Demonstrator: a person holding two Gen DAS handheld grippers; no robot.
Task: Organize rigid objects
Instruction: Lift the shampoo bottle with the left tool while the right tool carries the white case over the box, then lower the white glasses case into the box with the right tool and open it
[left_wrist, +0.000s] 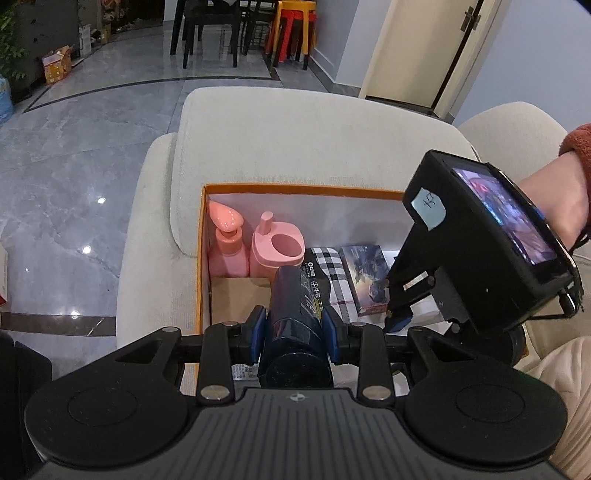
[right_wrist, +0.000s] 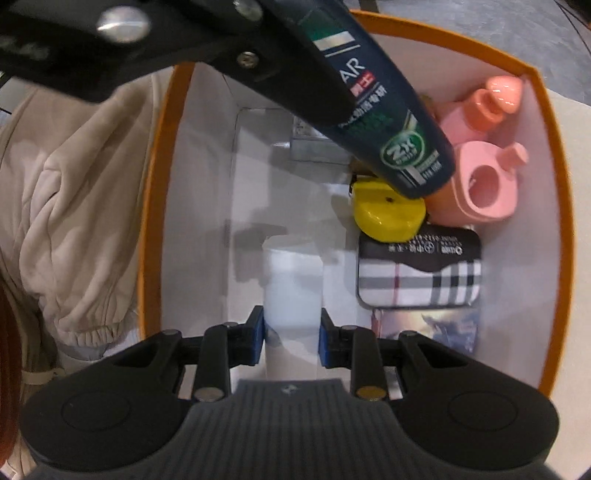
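Note:
My left gripper (left_wrist: 294, 325) is shut on a dark navy bottle (left_wrist: 295, 317), which points forward and down over an orange-rimmed white box (left_wrist: 295, 189). From the right wrist view the same navy bottle (right_wrist: 388, 110) slants in from the top, its lower end over a yellow object (right_wrist: 388, 218). My right gripper (right_wrist: 291, 328) points straight down into the box (right_wrist: 554, 184), shut on a white cylindrical bottle (right_wrist: 291, 291). In the left wrist view the right gripper (left_wrist: 397, 321) hangs at the box's right side, held by a hand (left_wrist: 554, 199).
In the box are two pink bottles (left_wrist: 227, 240) (left_wrist: 277, 247), a plaid pouch (right_wrist: 417, 280) and a printed card box (right_wrist: 443, 328). The box sits on a cream sofa cushion (left_wrist: 314, 136). Beige clothing (right_wrist: 74, 221) lies beside the box. Grey tile floor (left_wrist: 74, 166) lies beyond.

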